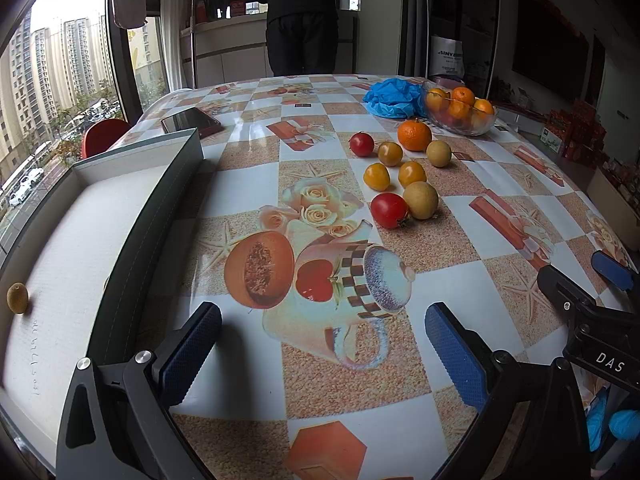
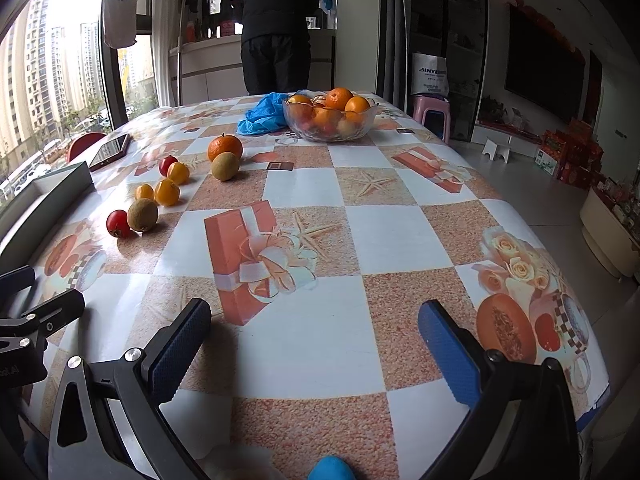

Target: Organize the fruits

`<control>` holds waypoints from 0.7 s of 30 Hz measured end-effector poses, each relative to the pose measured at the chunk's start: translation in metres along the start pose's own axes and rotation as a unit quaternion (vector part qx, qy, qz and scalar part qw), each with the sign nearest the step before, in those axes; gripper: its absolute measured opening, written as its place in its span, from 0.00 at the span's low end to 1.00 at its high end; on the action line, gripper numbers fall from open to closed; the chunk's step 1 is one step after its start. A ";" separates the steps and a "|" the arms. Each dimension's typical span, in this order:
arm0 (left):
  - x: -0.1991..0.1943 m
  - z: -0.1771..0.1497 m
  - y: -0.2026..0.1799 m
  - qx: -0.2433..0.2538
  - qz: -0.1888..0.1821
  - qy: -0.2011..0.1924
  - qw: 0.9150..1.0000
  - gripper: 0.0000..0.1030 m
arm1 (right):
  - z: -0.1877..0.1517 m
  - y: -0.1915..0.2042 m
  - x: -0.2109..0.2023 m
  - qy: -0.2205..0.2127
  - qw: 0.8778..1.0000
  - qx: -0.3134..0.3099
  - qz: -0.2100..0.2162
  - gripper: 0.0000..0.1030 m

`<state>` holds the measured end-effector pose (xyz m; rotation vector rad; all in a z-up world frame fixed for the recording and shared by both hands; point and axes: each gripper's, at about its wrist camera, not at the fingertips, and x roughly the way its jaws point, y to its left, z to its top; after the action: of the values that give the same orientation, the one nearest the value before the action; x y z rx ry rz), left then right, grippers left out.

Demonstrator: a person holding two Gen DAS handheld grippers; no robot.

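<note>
While both tools hang low over the tablecloth, left gripper (image 1: pixel 320 328) and right gripper (image 2: pixel 312 324) stand spread wide, empty. One kiwi (image 1: pixel 17 298) already lies in the white-lined box (image 1: pixel 132 216) at left, likely the sorting target. Loose cluster ahead: tomato (image 1: pixel 389 210), kiwi beside it (image 1: pixel 420 200), tangerine (image 1: pixel 414 135). Bare cloth between grippers and fruit; box wall stands just left.

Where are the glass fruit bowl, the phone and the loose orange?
glass fruit bowl (image 2: pixel 362 126), right wrist view, front wall
phone (image 1: pixel 191 121), left wrist view, screen centre
loose orange (image 1: pixel 414 135), left wrist view, middle of peel
</note>
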<state>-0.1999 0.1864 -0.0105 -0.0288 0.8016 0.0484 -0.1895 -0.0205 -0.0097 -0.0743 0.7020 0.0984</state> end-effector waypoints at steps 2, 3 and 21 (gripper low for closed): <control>0.000 0.000 0.000 0.000 0.000 0.000 1.000 1.00 | 0.001 -0.001 0.001 0.002 1.000 -0.001 0.003 1.00; 0.000 0.000 0.000 0.000 0.000 0.000 1.000 1.00 | 0.001 -0.001 0.001 0.002 1.000 -0.002 0.004 1.00; 0.001 0.001 0.001 -0.001 0.000 -0.001 1.000 1.00 | 0.001 0.001 0.000 -0.002 1.000 -0.011 0.014 1.00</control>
<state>-0.1987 0.1878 -0.0104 -0.0306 0.7997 0.0489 -0.1889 -0.0196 -0.0090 -0.0855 0.6972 0.1338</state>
